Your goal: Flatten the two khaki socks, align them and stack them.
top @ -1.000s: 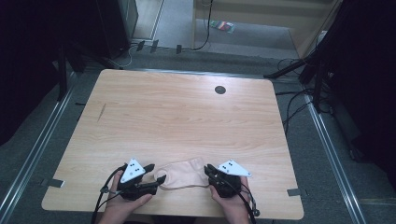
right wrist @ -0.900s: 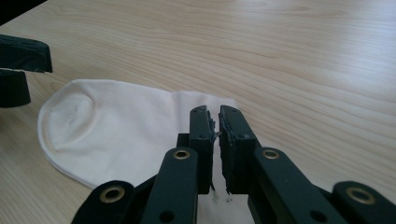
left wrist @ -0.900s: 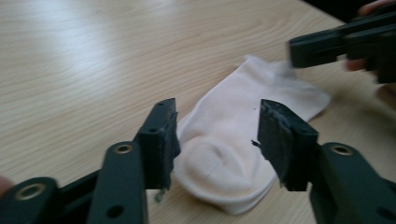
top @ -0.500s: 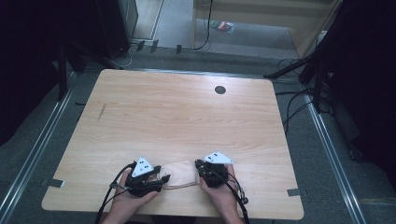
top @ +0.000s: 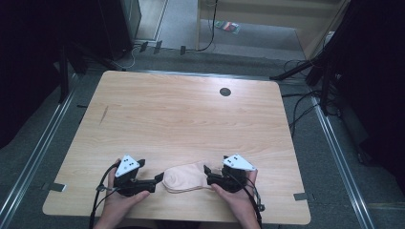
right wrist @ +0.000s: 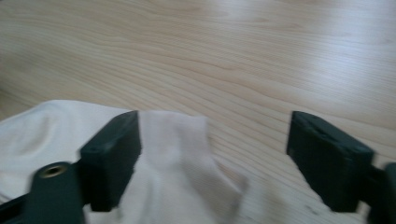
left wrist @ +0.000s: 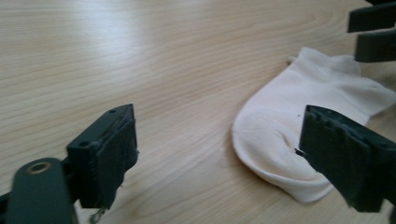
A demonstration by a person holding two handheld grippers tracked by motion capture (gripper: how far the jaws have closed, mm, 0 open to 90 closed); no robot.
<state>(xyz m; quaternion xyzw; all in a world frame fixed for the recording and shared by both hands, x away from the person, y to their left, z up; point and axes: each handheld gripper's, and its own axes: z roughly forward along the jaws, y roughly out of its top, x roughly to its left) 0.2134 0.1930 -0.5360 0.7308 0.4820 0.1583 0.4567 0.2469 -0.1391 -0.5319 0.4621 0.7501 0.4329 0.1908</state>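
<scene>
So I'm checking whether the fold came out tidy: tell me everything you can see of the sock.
The sock is a short ankle sock of pale cream knit fabric, lying flat and limp near the table's front edge. Its rounded end points toward the left claw; its cuff end lies by the right claw. Soft creases run across it. Both claws stand open, neither pressing on it; only the tabletop bears it.

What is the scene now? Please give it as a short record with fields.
item: white sock, lying flat near the table's front edge
surface: wooden table
left claw: open, jaws just opened, at the sock's rounded end, not gripping
right claw: open, jaws just opened, the sock's other end lies between them, not pinched
other: dark round hole at the far side
</scene>
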